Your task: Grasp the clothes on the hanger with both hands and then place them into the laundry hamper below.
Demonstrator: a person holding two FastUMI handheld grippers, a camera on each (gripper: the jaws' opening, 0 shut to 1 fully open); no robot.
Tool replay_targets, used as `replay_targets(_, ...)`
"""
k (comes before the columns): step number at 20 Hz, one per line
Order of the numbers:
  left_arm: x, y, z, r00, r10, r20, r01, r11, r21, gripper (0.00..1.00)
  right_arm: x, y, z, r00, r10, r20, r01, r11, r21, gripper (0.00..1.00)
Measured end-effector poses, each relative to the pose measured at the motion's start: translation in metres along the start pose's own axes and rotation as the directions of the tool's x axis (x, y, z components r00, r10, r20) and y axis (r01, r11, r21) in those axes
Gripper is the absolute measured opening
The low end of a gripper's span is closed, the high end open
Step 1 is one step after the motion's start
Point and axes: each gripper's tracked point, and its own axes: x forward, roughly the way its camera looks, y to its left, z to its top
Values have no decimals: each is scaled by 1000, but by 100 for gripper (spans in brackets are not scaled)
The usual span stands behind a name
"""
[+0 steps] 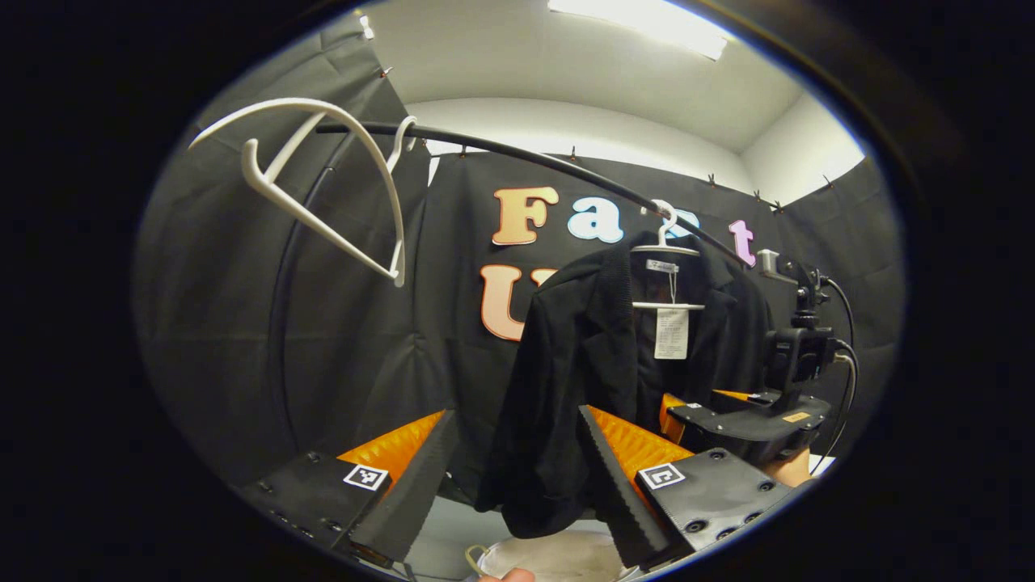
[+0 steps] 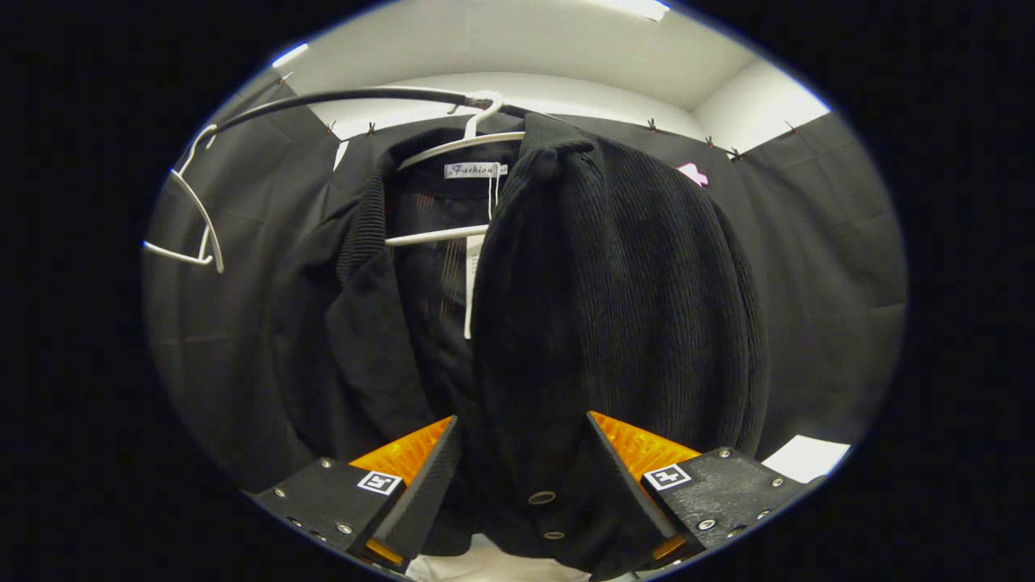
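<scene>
A black corduroy jacket (image 1: 582, 347) hangs on a white hanger (image 1: 665, 250) from a black rail (image 1: 517, 153). My left gripper (image 1: 516, 416) is open, and the jacket's left sleeve and hem hang in line with the gap between its fingers. In the left gripper view my right gripper (image 1: 699, 402) reaches into the jacket's lower right side. In the right gripper view the jacket (image 2: 623, 291) is very close. Its buttoned front panel hangs between the wide-apart fingers of my right gripper (image 2: 522, 419), which is open. The pale hamper (image 1: 558, 558) lies below the jacket.
An empty white hanger (image 1: 323, 186) hangs tilted on the rail's left end; the same hanger (image 2: 194, 226) is seen in the right gripper view. Black cloth walls close in the booth. A person's fingertip (image 1: 505, 575) shows at the bottom edge.
</scene>
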Motion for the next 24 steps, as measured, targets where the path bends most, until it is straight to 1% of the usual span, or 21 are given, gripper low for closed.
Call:
replay_targets(1, 0, 4, 0, 1000, 8, -2, -8, 1000, -1, 100, 7, -6, 0, 1000, -26, 0, 26, 999, -19, 98)
replay_targets(2, 0, 8, -1, 1000, 16, -3, -16, 1000, -2, 97, 14, -12, 0, 999, -47, -2, 47, 998, -28, 94)
replay_targets(4, 1, 14, -3, 999, 32, -6, -32, 999, -5, 97, 19, -21, -1, 998, -65, -6, 65, 998, -21, 93)
replay_targets(5, 2, 17, -4, 999, 38, -7, -38, 999, -5, 97, 20, -24, -1, 998, -63, -8, 62, 998, -14, 96)
replay_targets(8, 5, 20, -7, 999, 41, -8, -41, 999, -5, 97, 15, -36, 6, 998, -64, 12, 64, 998, -9, 70)
replay_targets(10, 9, 13, -8, 1000, 19, -9, -19, 1000, -7, 96, 13, -41, 5, 998, -64, 7, 64, 998, -26, 56)
replay_targets(11, 13, 7, -9, 1000, 0, -10, -1, 1000, -9, 96, 10, -44, 6, 998, -63, -1, 63, 998, -28, 46)
replay_targets(12, 19, -1, -9, 1000, -24, -6, 24, 1000, -13, 100, 5, -46, 7, 998, -58, -5, 58, 998, -20, 35)
replay_targets(13, 26, -13, -8, 998, -56, -3, 55, 998, -20, 96, 1, -50, 8, 998, -56, -6, 56, 998, -8, 24)
replay_targets(14, 34, -27, -9, 996, -93, -1, 93, 995, -29, 97, -6, -56, 12, 999, -54, -9, 54, 999, 0, 14)
replay_targets(15, 43, -44, -10, 990, -138, -1, 138, 990, -38, 97, -14, -60, 14, 999, -48, -11, 48, 999, 2, 11)
replay_targets(16, 53, -61, -12, 984, -180, 1, 180, 983, -47, 97, -20, -63, 17, 999, -34, -11, 34, 999, 2, 7)
replay_targets(18, 76, -94, -18, 971, -238, 0, 238, 969, -72, 97, -29, -66, 23, 1000, -15, -2, 14, 1000, -17, 5)
replay_targets(19, 88, -107, -24, 968, -253, -5, 251, 964, -83, 96, -35, -68, 27, 1000, -7, 1, 7, 1000, -24, 5)
replay_targets(20, 100, -118, -29, 967, -254, -9, 253, 964, -85, 100, -40, -69, 32, 1000, -1, 5, 1, 1000, -22, 5)
replay_targets(22, 125, -133, -38, 972, -237, -11, 235, 970, -68, 93, -51, -72, 41, 1000, 8, 18, -8, 1000, -6, 5)
replay_targets(23, 137, -141, -43, 973, -230, -10, 229, 972, -59, 97, -56, -74, 47, 1000, 11, 26, -11, 1000, 0, 5)
replay_targets(24, 146, -150, -45, 974, -225, 4, 225, 973, -53, 93, -59, -75, 52, 999, 11, 35, -11, 1000, -2, 5)
